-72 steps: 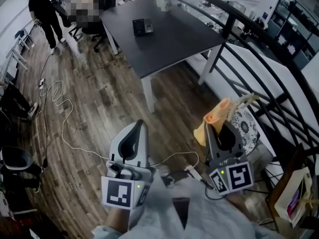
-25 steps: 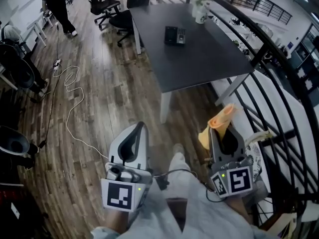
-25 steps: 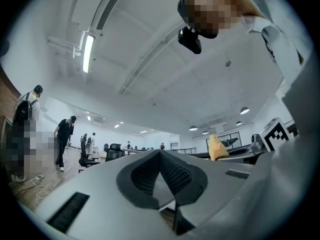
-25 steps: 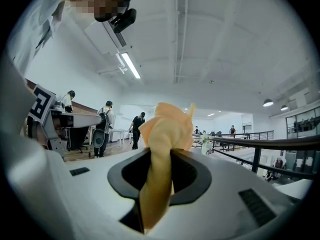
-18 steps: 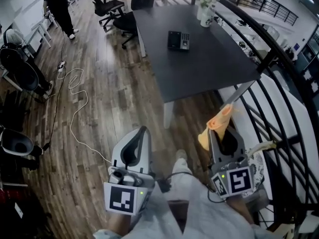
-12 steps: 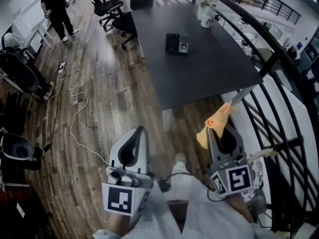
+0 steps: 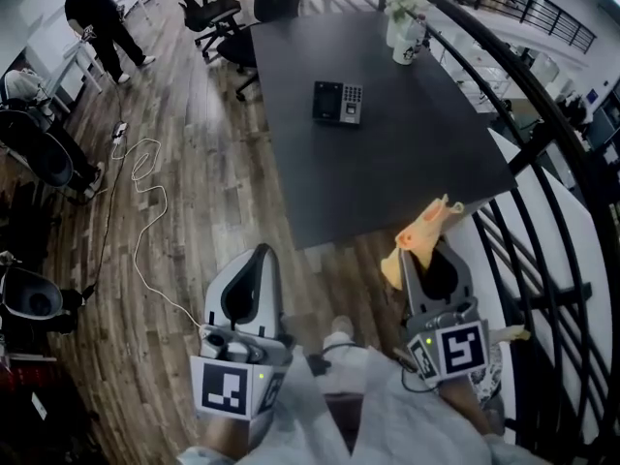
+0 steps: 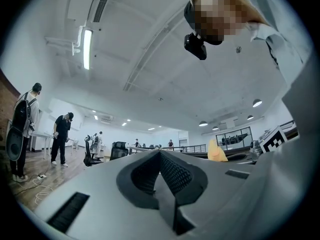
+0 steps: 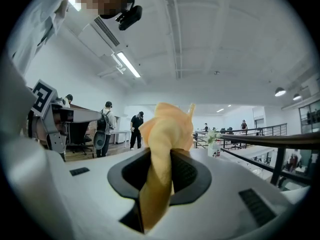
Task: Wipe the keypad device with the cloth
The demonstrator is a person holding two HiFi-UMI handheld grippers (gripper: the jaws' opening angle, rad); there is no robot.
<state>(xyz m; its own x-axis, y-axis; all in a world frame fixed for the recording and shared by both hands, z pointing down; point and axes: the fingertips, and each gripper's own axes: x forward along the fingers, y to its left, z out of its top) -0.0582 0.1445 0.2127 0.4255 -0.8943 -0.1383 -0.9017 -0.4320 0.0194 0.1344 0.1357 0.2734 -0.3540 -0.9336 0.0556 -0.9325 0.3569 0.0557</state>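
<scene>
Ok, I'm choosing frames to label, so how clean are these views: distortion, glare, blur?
Head view: even light, railing bowed by the wide lens, keypad device small but crisp. Left gripper view: heavy fisheye, black corners, ceiling strip light blown out. Right gripper view: same fisheye, cloth sharp up close.

Keypad device (image 7: 338, 103) keys: too small for us to read in head view. Cloth (image 9: 167, 129) mid part is hidden where it's pinched btwn right claw (image 9: 169, 171) jaws. Person (image 7: 97, 17) top-left: head cropped by top edge. We see the wearer's sleeves (image 7: 397, 429) cut off at bottom edge.
</scene>
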